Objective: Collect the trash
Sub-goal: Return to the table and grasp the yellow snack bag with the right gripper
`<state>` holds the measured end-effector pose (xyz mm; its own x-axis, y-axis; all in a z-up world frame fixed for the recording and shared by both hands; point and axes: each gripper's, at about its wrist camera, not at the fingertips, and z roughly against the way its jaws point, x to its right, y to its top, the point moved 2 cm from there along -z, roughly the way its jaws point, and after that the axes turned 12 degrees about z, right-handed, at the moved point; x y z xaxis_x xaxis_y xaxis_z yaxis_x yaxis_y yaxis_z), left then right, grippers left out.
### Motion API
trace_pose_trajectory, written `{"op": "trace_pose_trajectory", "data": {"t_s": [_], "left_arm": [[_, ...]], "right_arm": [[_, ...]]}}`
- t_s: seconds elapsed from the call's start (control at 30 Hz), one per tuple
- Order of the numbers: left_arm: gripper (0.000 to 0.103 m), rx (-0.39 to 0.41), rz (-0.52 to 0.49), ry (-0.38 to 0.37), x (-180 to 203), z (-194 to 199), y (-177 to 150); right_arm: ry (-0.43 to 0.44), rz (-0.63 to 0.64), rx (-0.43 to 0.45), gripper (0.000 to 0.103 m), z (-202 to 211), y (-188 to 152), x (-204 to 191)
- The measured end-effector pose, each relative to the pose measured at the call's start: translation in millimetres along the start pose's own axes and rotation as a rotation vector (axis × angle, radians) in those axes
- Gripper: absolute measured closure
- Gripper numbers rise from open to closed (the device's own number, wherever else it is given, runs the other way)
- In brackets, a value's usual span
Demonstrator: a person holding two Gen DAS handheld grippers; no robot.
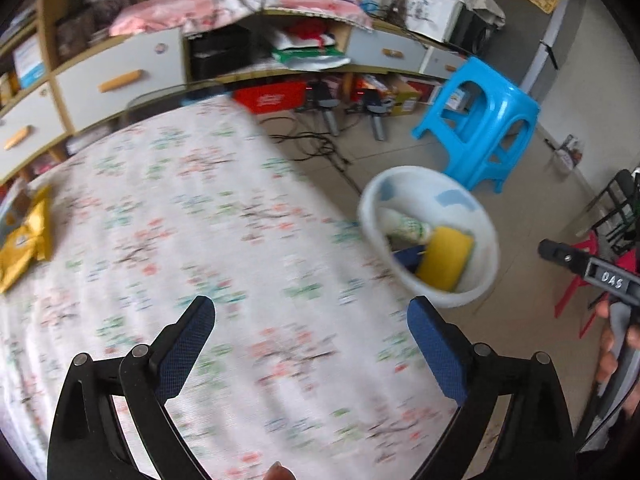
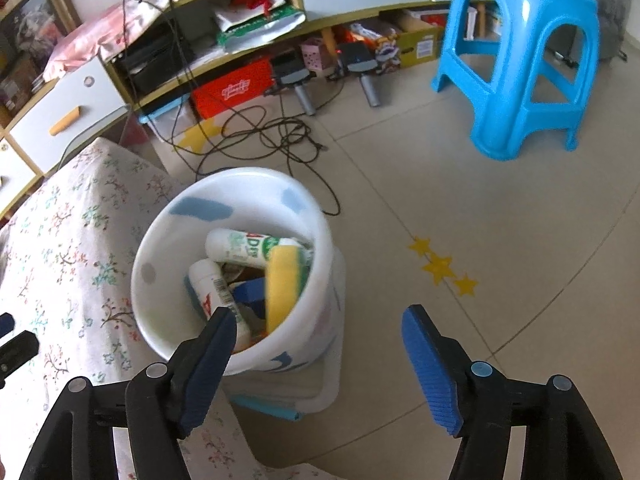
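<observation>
A white bucket (image 2: 160, 240) stands beside the floral-clothed table (image 2: 60, 240). It holds a yellow sponge (image 2: 282, 284), two white bottles (image 2: 248, 244) and a blue item (image 2: 250, 294). My right gripper (image 2: 319, 313) hangs open over the bucket's near rim and the floor, with nothing between its fingers. In the blurred left wrist view, my left gripper (image 1: 312, 304) is open and empty above the tablecloth (image 1: 200, 220). The bucket (image 1: 480, 280) is off its right fingertip. A yellow packet (image 1: 28, 236) lies at the table's left edge.
The bucket rests on a pale plastic box (image 2: 320, 392). A blue stool (image 2: 520, 60) stands on the tiled floor, with loose black cables (image 2: 272, 136) behind the bucket. A low cabinet (image 2: 80, 92) with drawers, a red box (image 2: 232, 88) and clutter lines the wall.
</observation>
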<state>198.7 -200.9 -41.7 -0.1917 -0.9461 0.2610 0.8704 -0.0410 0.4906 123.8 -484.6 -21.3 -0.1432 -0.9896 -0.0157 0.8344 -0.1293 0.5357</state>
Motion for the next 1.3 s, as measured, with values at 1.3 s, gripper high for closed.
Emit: {"op": "trace_pose_trajectory", "data": {"t_s": [1.3], "left_arm": [[0.005,0.078,0.359,0.375,-311,116,-14]], "right_arm": [[0.297,0.052,-0.153,0.022,-76,54,-310]]}}
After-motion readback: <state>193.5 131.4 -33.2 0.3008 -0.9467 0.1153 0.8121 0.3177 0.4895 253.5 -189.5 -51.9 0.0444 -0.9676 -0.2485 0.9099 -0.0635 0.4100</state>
